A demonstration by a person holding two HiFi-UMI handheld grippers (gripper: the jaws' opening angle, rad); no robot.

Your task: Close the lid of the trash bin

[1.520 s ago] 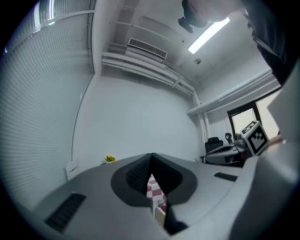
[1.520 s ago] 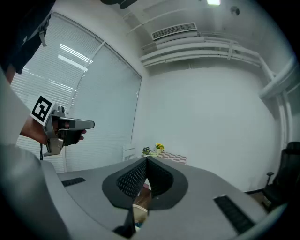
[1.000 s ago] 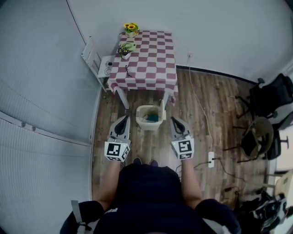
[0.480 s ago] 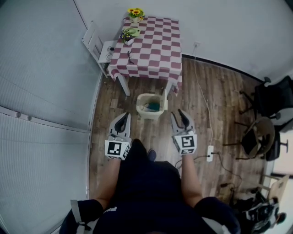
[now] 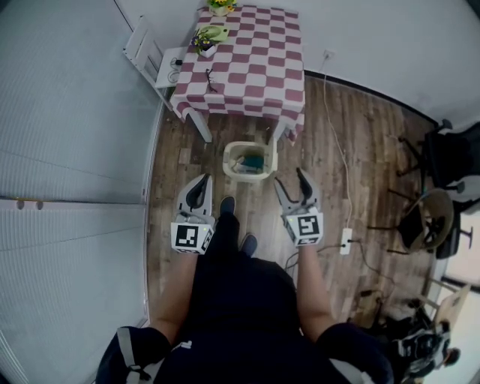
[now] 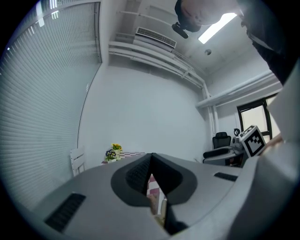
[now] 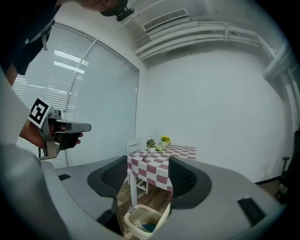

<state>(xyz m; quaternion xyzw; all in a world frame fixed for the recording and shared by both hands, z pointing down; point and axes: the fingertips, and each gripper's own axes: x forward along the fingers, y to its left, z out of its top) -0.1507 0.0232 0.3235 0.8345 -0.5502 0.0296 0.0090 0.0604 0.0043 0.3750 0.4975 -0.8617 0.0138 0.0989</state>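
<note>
Noting trash bin open on wood floor at foot of checked table, lid raised at one side. Found left gripper short of bin, jaws pressed together, empty. Found right gripper likewise clear, jaws just spread wide, nothing between.

Office rm: swivel chairs, window blinds, ceiling AC.

Ahead of me stands a table under a pink-and-white checked cloth. Yellow flowers sit at its far left corner, with a small potted plant just nearer along the left edge. A white chair stands beside the table's left side. A power strip lies on the wooden floor.
</note>
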